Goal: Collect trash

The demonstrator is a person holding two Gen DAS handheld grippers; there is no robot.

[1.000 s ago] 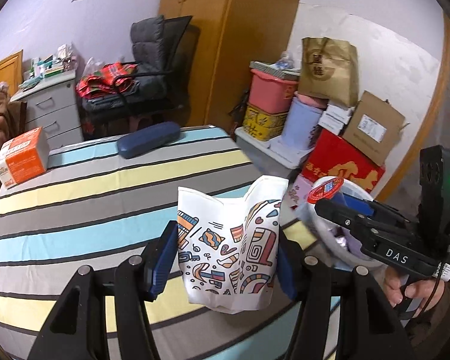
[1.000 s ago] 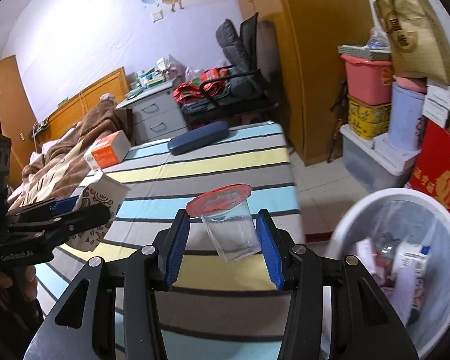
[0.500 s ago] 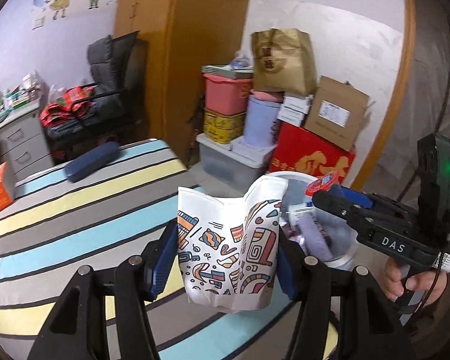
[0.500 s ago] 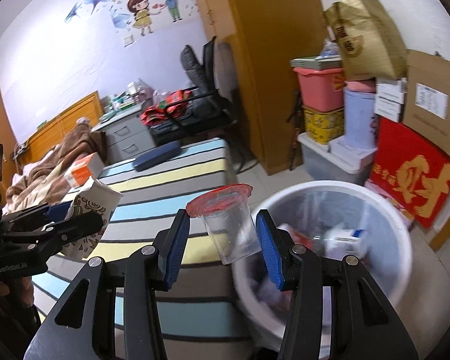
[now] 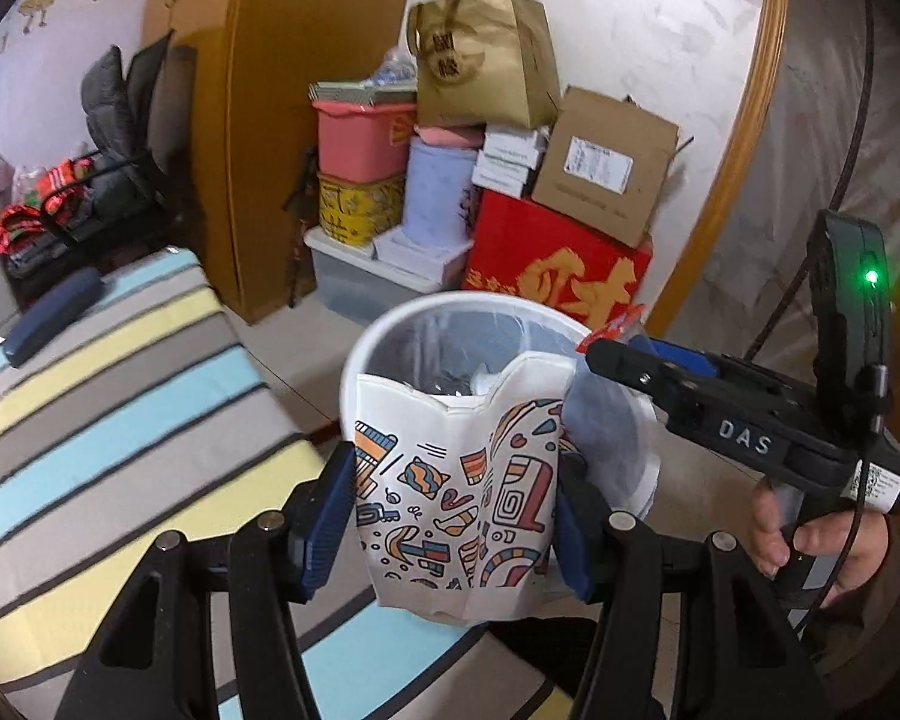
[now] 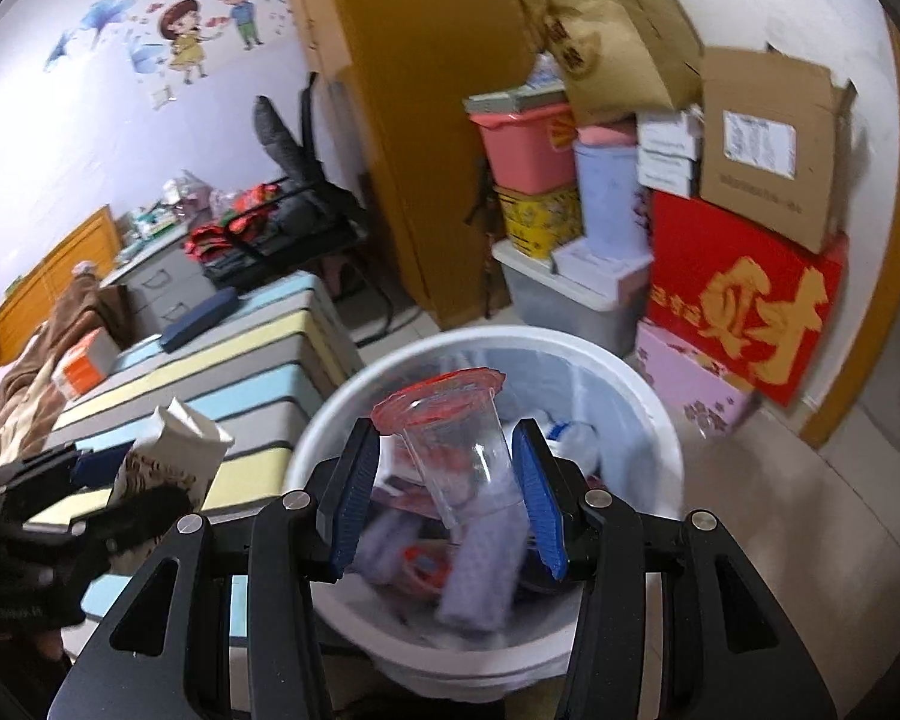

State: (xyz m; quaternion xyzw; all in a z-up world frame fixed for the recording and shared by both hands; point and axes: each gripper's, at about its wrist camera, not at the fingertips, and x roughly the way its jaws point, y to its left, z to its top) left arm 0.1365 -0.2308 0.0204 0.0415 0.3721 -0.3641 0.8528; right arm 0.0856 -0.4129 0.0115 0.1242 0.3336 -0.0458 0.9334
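Pinching a patterned carton (image 5: 456,498), left gripper (image 5: 453,516); right gripper (image 6: 447,495) clamps a clear cup (image 6: 462,450), apparently above the white bin (image 6: 660,414).

Item count, both views combined:

- Grippers: two. Left gripper (image 5: 456,516) at 6 o'clock in its own view; right gripper (image 6: 447,495) at 6 o'clock in its own view.
- Patterned paper cartons (image 5: 456,498): one.
- Clear plastic cups (image 6: 456,450) with red rim: one.
- White trash bins (image 6: 660,420): one.
- Red boxes (image 5: 546,270) at 1 o'clock of the bin: one.
- Pink storage tubs (image 5: 360,141): one.
- Brown paper bags (image 5: 486,60): one.
- Orange boxes (image 6: 84,363) at 9 o'clock: one.
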